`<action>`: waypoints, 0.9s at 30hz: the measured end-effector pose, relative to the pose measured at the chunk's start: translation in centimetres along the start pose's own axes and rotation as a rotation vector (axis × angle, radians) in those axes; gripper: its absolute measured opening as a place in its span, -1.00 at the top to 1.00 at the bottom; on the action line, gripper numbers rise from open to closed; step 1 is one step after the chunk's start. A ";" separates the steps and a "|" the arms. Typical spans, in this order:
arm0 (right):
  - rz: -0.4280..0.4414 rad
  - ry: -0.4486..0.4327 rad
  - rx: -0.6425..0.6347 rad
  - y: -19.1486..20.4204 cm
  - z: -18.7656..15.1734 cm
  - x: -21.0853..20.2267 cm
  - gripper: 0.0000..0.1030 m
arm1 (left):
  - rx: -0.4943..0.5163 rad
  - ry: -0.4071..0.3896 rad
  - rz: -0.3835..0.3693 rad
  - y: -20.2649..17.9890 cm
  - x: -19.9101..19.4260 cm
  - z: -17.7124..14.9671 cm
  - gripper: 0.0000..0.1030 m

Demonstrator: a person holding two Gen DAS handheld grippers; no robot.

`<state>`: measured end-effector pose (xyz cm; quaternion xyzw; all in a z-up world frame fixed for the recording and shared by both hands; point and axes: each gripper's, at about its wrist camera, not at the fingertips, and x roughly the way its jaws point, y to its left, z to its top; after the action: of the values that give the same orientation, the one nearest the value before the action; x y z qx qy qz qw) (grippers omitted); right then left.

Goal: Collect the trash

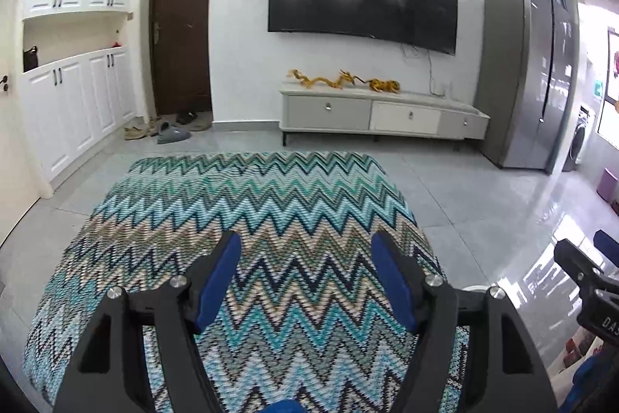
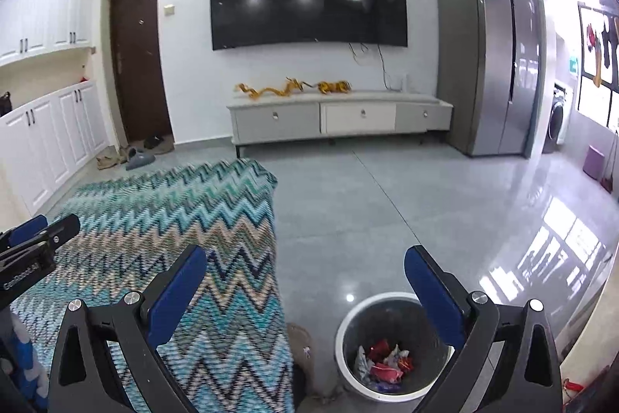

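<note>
Your right hand-held gripper (image 2: pixel 305 273) sits nearest the lens, blue-padded fingers spread apart, nothing between them. Just below it on the grey tiled floor (image 2: pixel 387 204) stands the round grey wastebasket with white rim (image 2: pixel 348 328), touching nothing, just beside the right edge of the bench. Crumpled red and white wrappers (image 2: pixel 385 360) already lie at its bottom.

Your left hand-held gripper (image 1: pixel 305 254) is also spread apart and empty, hovering over the near half of the bench, which is draped in a teal, beige and black zigzag woven cloth (image 1: pixel 251 204). No trash shows on the cloth in either view; the near edge is hidden by the fingers.

Judgement: collection looks about finished, or you're between pieces. To do this step well, scan the bench's near corners and the floor by the wastebasket before closing anything. If you find a wrapper, pinch it at a crumpled ridge, carry it fully over the rim, then release, so it can't catch the rim and fall outside.
</note>
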<state>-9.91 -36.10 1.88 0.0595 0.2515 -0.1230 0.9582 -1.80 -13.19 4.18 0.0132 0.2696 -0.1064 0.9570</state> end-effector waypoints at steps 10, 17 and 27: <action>0.019 -0.102 -0.042 2.6 -0.3 -3.3 -1.00 | -0.055 -0.072 0.057 2.9 -3.9 -0.7 -0.64; 0.029 -0.156 -0.060 3.7 -0.4 -5.5 -1.00 | -0.088 -0.110 0.094 4.5 -6.0 -1.2 -0.65; 0.026 -0.196 -0.058 3.8 -0.6 -7.3 -1.00 | -0.106 -0.141 0.112 5.6 -8.4 -1.4 -0.65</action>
<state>-15.30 -30.80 5.19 0.0226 0.1589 -0.1082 0.9811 -8.30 -5.96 7.13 -0.0300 0.2058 -0.0387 0.9774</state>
